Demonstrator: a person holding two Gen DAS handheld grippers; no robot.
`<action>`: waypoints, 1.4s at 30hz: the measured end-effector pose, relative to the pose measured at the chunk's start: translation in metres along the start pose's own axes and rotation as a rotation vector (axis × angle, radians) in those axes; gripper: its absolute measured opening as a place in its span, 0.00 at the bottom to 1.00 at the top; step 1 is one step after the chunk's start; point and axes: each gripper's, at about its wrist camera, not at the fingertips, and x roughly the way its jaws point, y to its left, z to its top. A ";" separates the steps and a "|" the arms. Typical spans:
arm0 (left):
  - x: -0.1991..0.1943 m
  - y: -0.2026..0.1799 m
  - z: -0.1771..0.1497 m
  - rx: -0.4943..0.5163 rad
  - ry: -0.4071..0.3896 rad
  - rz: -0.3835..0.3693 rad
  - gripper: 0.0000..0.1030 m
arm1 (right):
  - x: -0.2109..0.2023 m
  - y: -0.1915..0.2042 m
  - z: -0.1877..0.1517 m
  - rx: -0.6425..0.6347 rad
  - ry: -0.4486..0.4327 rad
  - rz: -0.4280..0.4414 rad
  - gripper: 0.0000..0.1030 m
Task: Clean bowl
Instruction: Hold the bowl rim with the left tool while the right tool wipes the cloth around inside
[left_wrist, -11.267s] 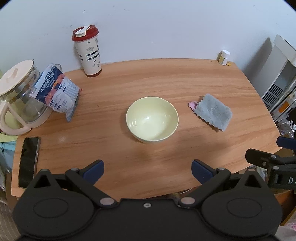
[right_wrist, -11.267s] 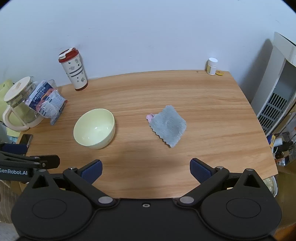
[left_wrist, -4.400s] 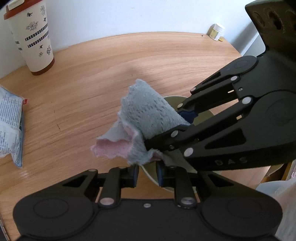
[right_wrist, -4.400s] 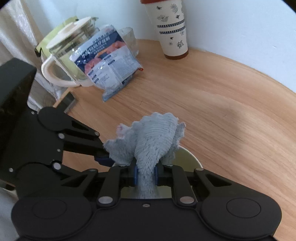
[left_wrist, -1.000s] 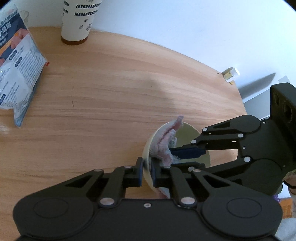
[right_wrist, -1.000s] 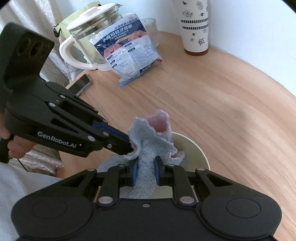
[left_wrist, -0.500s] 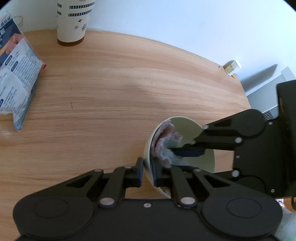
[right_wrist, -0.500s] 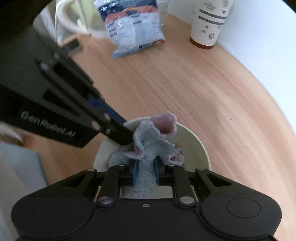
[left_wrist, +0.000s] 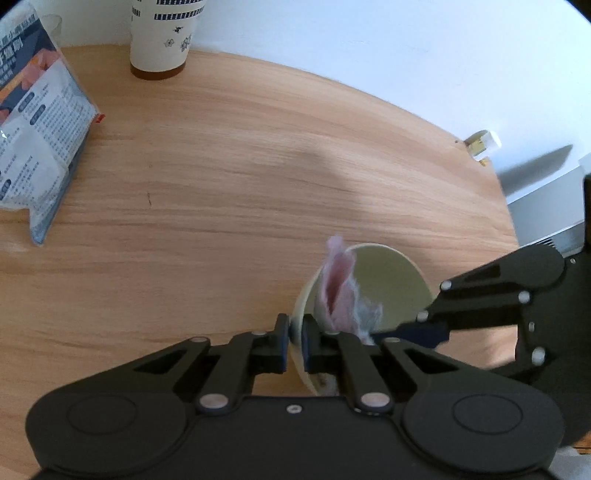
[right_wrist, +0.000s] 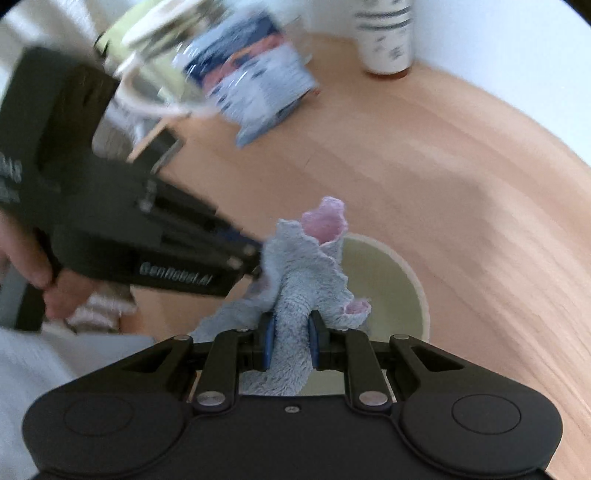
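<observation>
The pale yellow bowl (left_wrist: 388, 280) is held tilted above the wooden table (left_wrist: 221, 184). My left gripper (left_wrist: 294, 338) is shut on the bowl's rim. My right gripper (right_wrist: 290, 339) is shut on the grey and pink cloth (right_wrist: 306, 280), which is pushed into the bowl (right_wrist: 384, 291). In the left wrist view the cloth (left_wrist: 340, 291) sticks up inside the bowl and the right gripper (left_wrist: 424, 332) reaches in from the right. In the right wrist view the left gripper (right_wrist: 255, 264) comes in from the left, held by a hand. The right wrist view is blurred.
A tall patterned cup (left_wrist: 162, 37) stands at the table's back by the wall. A blue and white packet (left_wrist: 33, 140) lies at the left. A white kettle (right_wrist: 155, 55) and a phone (right_wrist: 166, 144) are beyond it. A small jar (left_wrist: 482, 144) sits at the far right edge.
The cloth has swung round inside the bowl and now stands higher against the near wall. The right gripper has turned quickly; its view is smeared. The bowl stays gripped by its rim.
</observation>
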 end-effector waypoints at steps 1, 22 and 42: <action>0.001 -0.002 0.000 0.002 -0.002 0.004 0.06 | 0.003 0.002 -0.001 -0.026 0.006 0.008 0.20; 0.006 -0.011 -0.001 0.074 0.012 0.027 0.07 | 0.013 0.025 0.001 -0.271 0.142 -0.302 0.21; 0.020 -0.009 0.001 0.077 0.021 0.005 0.05 | 0.001 0.016 0.016 -0.340 0.382 -0.161 0.21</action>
